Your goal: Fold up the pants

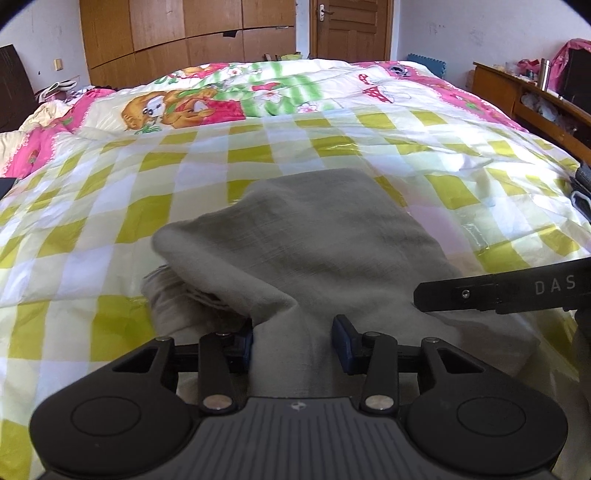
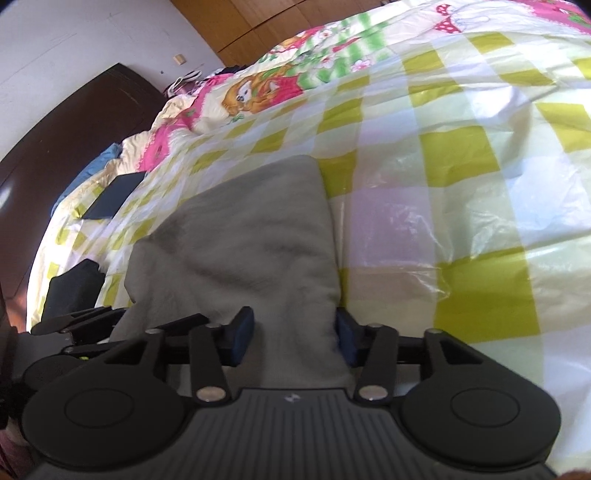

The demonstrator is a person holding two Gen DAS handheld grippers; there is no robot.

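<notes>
Grey pants [image 1: 325, 236] lie bunched and partly folded on the checked bed cover [image 1: 110, 192]. My left gripper [image 1: 293, 338] has a thick ridge of the grey cloth between its blue pads [image 1: 341, 339]; the cloth rises into the jaws and both pads touch it. A folded-over edge [image 1: 166, 243] hangs above the lower layers at the left. In the right wrist view the pants [image 2: 251, 229] run up between the jaws of my right gripper [image 2: 291, 338], which stand apart with the cloth loose between them. A black finger of the right gripper [image 1: 498, 291] reaches in over the pants.
A yellow-and-white checked plastic sheet [image 2: 461, 155] covers the bed, with a cartoon quilt [image 1: 229, 92] beyond. A dark headboard [image 2: 55, 147] and dark flat objects [image 2: 114, 195] sit at the left. A wooden shelf [image 1: 517, 92] flanks the right; wardrobes [image 1: 184, 33] stand behind.
</notes>
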